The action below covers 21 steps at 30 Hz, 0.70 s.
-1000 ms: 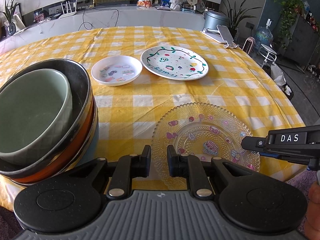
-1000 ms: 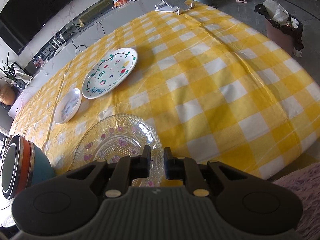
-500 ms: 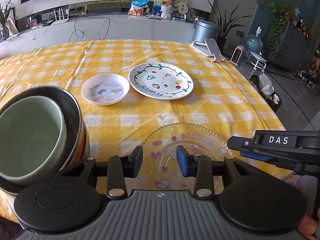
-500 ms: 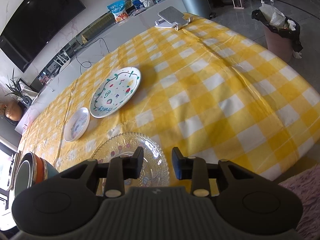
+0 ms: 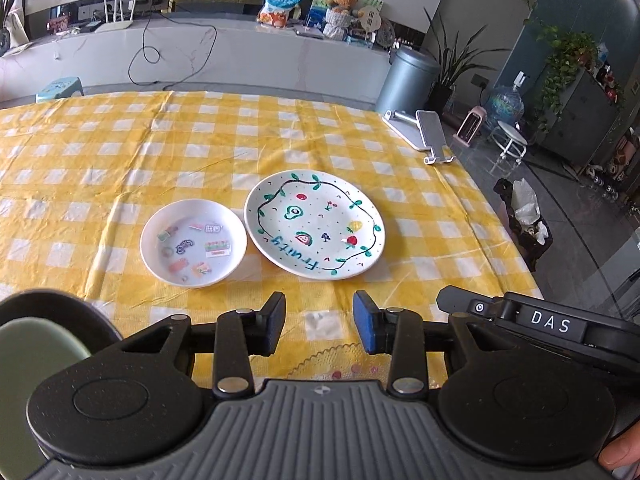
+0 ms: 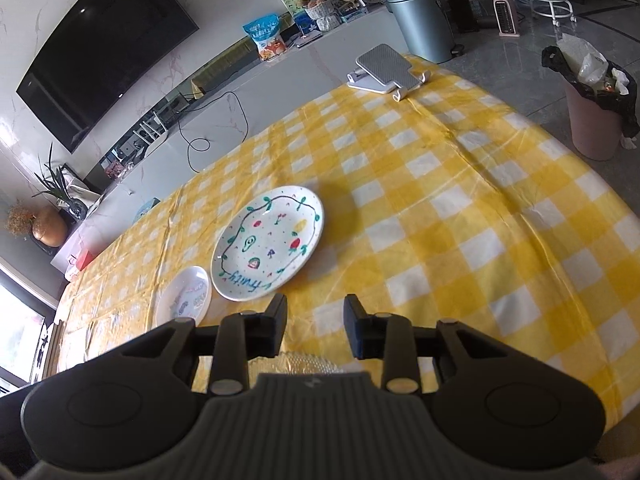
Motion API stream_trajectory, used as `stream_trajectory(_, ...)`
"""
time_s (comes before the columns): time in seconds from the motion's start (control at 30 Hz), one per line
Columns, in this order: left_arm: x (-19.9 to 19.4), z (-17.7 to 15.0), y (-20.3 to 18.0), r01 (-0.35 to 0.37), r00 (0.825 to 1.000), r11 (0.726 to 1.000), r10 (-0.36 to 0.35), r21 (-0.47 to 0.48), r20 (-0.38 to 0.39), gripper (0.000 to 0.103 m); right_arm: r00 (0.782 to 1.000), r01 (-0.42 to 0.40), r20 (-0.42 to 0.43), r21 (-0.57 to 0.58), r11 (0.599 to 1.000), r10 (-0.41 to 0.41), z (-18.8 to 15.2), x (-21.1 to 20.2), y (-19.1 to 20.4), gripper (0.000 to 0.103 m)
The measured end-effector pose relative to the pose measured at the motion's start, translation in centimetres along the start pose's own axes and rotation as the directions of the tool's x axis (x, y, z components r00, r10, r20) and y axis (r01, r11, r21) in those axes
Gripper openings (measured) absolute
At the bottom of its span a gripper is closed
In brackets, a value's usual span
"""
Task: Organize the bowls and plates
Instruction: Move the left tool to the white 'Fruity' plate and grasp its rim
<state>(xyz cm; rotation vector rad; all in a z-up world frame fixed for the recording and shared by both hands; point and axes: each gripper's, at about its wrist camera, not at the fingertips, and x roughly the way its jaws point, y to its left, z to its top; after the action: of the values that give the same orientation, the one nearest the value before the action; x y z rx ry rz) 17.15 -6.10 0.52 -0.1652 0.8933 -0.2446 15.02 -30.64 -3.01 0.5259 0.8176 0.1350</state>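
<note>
My left fingers [image 5: 319,327] are standing partly open with nothing between the pads; my right fingers [image 6: 315,326] are standing likewise, parted and empty, above the yellow-and-white checked cloth covering the desk [image 5: 120,152].

Materials: a clear pressed-glass plate [image 5: 340,364], beaded and scalloped at the rim, is lying flat just under both pairs of fingers, mostly hidden by them. Farther out a glossy white round plate [image 5: 315,224] painted with fruit and a vine ring is sitting just beside a smaller white dish [image 5: 193,249] carrying small printed pictures; whether their rims are touching I cannot tell.

Edges: the desk's curved right edge is dropping to grey floor; a phone stand [image 5: 424,136] is sitting near that far edge. Wide bare cloth is lying beyond and to the right of the plates.

Containers: at lower left a pale green bowl [image 5: 32,356] is nesting inside a dark bowl [image 5: 60,304]; the green one is showing no contents.
</note>
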Motion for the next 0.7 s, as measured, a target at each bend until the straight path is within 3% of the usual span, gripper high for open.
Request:
stream_trajectory(0.33, 3.2, 8.0, 0.1, 0.013, 0.992, 0.990, 0.004, 0.138, -0.124, 0.043, 0.997, -0.040, -0.072, 0.025, 0.999, 0.042, 4.5, 5.9, 0.7, 0.031)
stream_trajectory(0.47, 5.8, 9.5, 0.6, -0.014, 0.987, 0.976, 0.049, 0.217, -0.155, 0.043, 0.995, -0.056, -0.078, 0.033, 0.998, 0.058, 5.2, 8.1, 0.4, 0.031)
stream_trajectory(0.6, 8.8, 10.4, 2.1, 0.000, 0.977, 0.976, 0.047, 0.218, -0.210, 0.043, 0.990, -0.106, -0.079, 0.091, 0.990, 0.113, 5.2, 9.1, -1.0, 0.031)
stream_trajectory(0.7, 10.8, 11.1, 3.3, 0.012, 0.970, 0.974, 0.044, 0.226, -0.240, 0.043, 0.993, -0.097, -0.063, 0.090, 0.991, 0.103, 5.2, 9.5, -1.7, 0.031)
